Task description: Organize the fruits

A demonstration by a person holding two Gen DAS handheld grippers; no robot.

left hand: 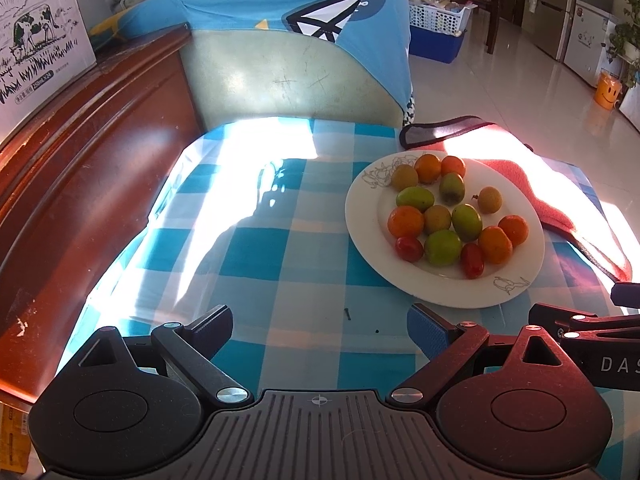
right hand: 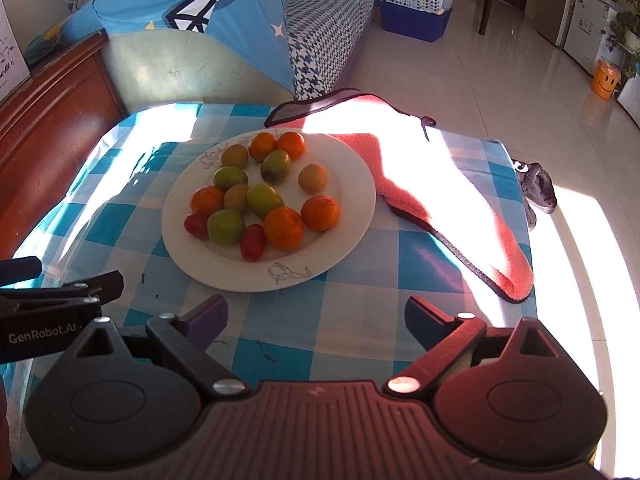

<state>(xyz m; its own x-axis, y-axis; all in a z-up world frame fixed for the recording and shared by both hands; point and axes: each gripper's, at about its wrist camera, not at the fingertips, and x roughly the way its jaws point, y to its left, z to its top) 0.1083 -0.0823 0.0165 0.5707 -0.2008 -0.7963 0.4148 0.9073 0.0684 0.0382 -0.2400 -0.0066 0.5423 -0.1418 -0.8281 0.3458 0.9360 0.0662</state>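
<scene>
A white plate [left hand: 516, 280] [right hand: 352, 184] sits on the blue checked tablecloth and holds several small fruits: orange tangerines [left hand: 495, 245] [right hand: 283, 228], green jujubes [left hand: 442, 247] [right hand: 226, 227], red cherry tomatoes [left hand: 472, 261] [right hand: 253, 242] and tan longans [left hand: 489, 200] [right hand: 313, 178]. My left gripper [left hand: 320, 330] is open and empty, low over the cloth, to the near left of the plate. My right gripper [right hand: 316, 320] is open and empty, just in front of the plate's near rim. Each gripper shows at the edge of the other's view.
A coral cloth with dark trim [right hand: 440, 184] [left hand: 560, 208] lies to the right of the plate. A wooden bench arm [left hand: 80, 160] runs along the left. A sofa with a blue cover [left hand: 300, 20] stands behind the table. The table's right edge drops to a tiled floor [right hand: 520, 80].
</scene>
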